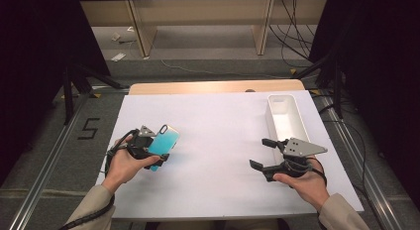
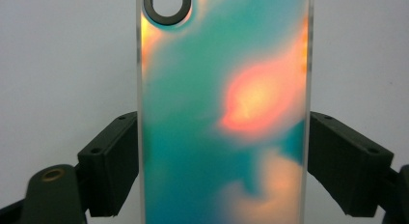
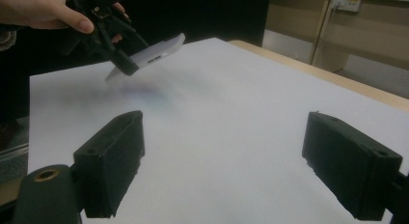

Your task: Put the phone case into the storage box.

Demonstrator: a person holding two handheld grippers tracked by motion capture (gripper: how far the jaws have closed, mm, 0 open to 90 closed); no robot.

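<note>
Clearly, the left tongs (image 1: 154,151) are closed on a phone case (image 1: 164,143), which is gripped across its width: in the left gripper view the two black jaws are seen pressed against the long edges of the case (image 2: 224,113), one on each side. The case is iridescent, teal with orange and pink patches, and a dark oval camera cutout is seen at its far end. It is held clear of the counter (image 1: 218,126) at the near left, tilted with its far end raised (its pale underside is seen in the right gripper view (image 3: 153,54), with a faint shadow on the sheet beneath it). The tongs are held by the person's left hand (image 1: 124,165), whose sleeve enters from the near edge.

The right tongs (image 1: 262,154) are held wide open at the near right, with nothing between the jaws; in the right gripper view only bare white surface lies between the two black pads. They are gripped by the right hand (image 1: 304,183) and point toward the left.

Just beyond the right tongs, along the right side of the counter, a long white tray (image 1: 292,103) is set lengthwise, running from near to far. The counter is covered by a white sheet, with a strip of wood showing at its far edge.
</note>
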